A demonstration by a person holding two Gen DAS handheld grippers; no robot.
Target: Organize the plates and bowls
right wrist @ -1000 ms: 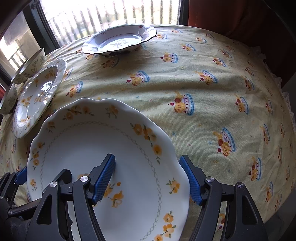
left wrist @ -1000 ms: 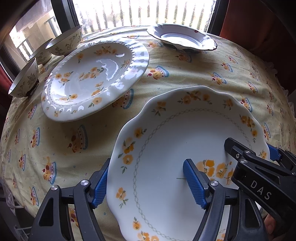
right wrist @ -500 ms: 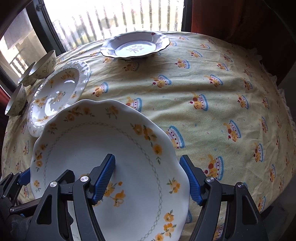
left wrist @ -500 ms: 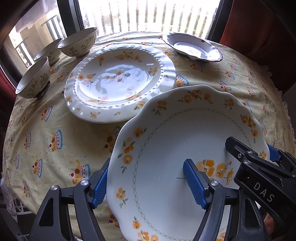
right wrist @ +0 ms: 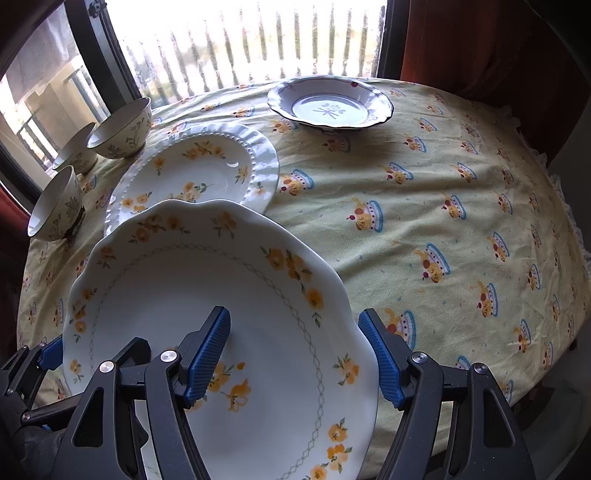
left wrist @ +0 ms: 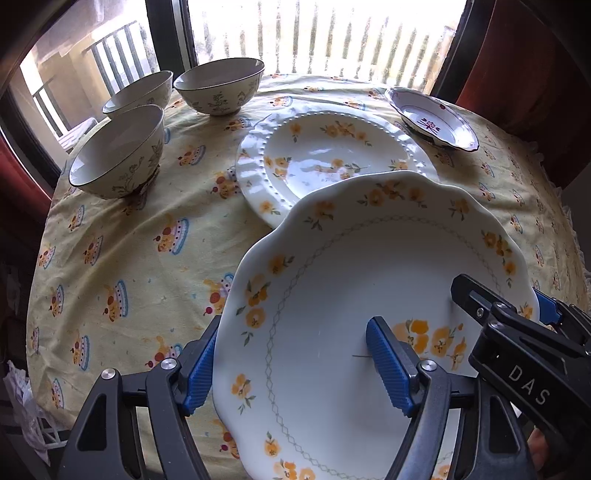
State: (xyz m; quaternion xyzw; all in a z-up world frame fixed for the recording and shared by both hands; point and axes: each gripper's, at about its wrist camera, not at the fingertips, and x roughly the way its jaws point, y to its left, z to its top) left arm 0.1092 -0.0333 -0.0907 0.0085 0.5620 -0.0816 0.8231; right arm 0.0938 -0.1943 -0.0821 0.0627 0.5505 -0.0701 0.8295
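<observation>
Scalloped plate (left wrist: 369,280) — glossy white ceramic, wavy rim, yellow flower sprigs and a thin diamond-chain ring. It is held off the table between both tools, its far edge overlapping the beaded plate (left wrist: 325,155). Left gripper (left wrist: 299,363) straddles the plate's left rim, one ribbed blue pad under the edge, the other on the plate's face. Right gripper (right wrist: 299,354) does the same on the right rim. Both sets of jaws stand fairly wide, clamped on the rim.

Beaded plate: white, fluted border with a raised dot ring, same yellow florals, lying flat. Small dish (right wrist: 330,105), dark-edged with a red-purple motif, sits apart toward the window. Three bowls (left wrist: 118,151) — cream, dark rim line, leafy print — grouped at the left edge.

Surface: round table under a yellow tablecloth (right wrist: 443,206) printed with cakes, frilled hem. Window (left wrist: 325,33) with pale railing behind; red curtain at right.

Against the earlier frames, the scalloped plate has been carried toward the beaded plate, and now covers its near edge where a second ago cloth showed between them.
</observation>
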